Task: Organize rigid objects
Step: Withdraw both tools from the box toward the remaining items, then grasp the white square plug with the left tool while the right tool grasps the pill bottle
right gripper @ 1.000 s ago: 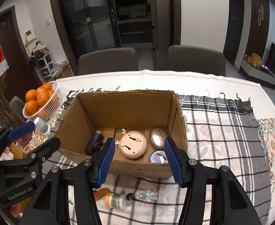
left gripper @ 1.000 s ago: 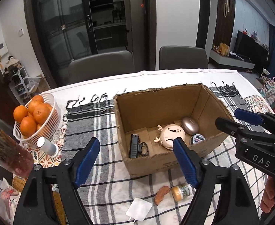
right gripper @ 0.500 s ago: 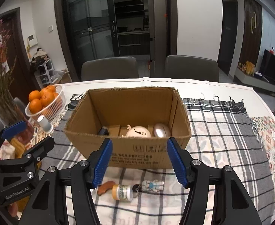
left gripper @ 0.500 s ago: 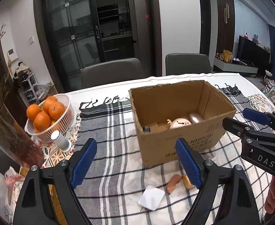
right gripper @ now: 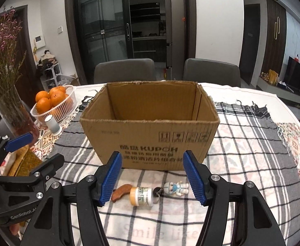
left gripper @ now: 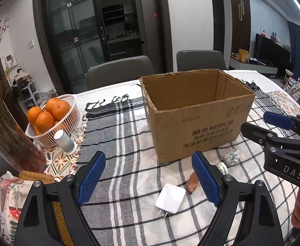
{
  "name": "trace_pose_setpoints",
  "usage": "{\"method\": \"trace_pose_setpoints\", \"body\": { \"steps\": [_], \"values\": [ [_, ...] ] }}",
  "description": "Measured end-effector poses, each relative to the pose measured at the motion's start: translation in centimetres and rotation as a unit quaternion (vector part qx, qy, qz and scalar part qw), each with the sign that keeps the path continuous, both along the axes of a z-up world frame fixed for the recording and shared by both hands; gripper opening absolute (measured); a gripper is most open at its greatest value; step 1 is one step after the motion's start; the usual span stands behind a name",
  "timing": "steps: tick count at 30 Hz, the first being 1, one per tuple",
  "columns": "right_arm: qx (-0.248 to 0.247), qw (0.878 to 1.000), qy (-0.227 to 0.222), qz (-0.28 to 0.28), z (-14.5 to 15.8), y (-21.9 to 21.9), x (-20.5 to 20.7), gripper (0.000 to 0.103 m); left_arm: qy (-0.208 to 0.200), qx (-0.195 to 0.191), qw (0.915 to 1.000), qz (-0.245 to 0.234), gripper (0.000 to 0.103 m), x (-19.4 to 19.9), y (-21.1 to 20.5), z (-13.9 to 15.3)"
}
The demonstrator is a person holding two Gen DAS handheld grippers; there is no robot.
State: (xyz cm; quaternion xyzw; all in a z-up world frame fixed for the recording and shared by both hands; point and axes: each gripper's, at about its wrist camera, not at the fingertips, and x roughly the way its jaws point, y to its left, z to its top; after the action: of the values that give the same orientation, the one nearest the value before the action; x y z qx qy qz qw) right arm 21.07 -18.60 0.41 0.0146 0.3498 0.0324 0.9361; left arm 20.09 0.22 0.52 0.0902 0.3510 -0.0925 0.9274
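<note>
Right-wrist view shows my right gripper (right gripper: 152, 181) with its jaws partly apart and just opened a little further, gripping nothing; between the blue pads, on the plaid tablecloth (right gripper: 246, 143), a small jar (right gripper: 141, 195) lies on its side, long axis left to right, yellow lid toward the left. A brown wooden piece (right gripper: 119, 194) touches its lid end, and a little figurine keychain (right gripper: 175, 188) lies just beside its other end. Behind them stands the open cardboard box (right gripper: 150, 141); from this low angle I cannot see what is inside.

My left gripper (left gripper: 149, 179) stands wide apart and empty above the cloth, with a white charger plug (left gripper: 170, 197) lying flat between its fingers, prongs toward me. Farther left, a white basket (left gripper: 72, 110) holds oranges (left gripper: 45, 121), a small white cylinder (left gripper: 65, 142) standing beside it.
</note>
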Motion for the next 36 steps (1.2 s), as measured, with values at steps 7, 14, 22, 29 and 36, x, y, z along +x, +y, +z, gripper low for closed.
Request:
{"method": "trace_pose_setpoints", "body": {
  "steps": [7, 14, 22, 29, 36],
  "values": [
    [0.011, 1.000, 0.006, 0.006, -1.7, 0.4, -0.9, 0.063, 0.005, 0.005, 0.9999, -0.013, 0.086, -0.8, 0.1, -1.6],
    [0.016, 1.000, 0.014, 0.005, -3.4, 0.8, -1.5, 0.063, 0.021, 0.003, 0.9993, -0.031, 0.086, -1.2, 0.1, -3.2],
    [0.011, 1.000, 0.023, 0.012, -5.1, 1.3, -1.7, 0.063, 0.036, 0.015, 0.9973, -0.062, 0.086, -1.6, -0.1, -5.3],
    [0.000, 0.999, 0.032, 0.019, -6.8, 2.0, -1.7, 0.063, 0.054, 0.023, 0.9948, -0.083, 0.086, -1.7, -0.1, -7.2],
    [0.002, 0.998, 0.054, 0.018, -8.8, 2.1, -1.1, 0.063, 0.082, 0.017, 0.9917, -0.098, 0.086, -1.2, -0.3, -9.0]
  ]
}}
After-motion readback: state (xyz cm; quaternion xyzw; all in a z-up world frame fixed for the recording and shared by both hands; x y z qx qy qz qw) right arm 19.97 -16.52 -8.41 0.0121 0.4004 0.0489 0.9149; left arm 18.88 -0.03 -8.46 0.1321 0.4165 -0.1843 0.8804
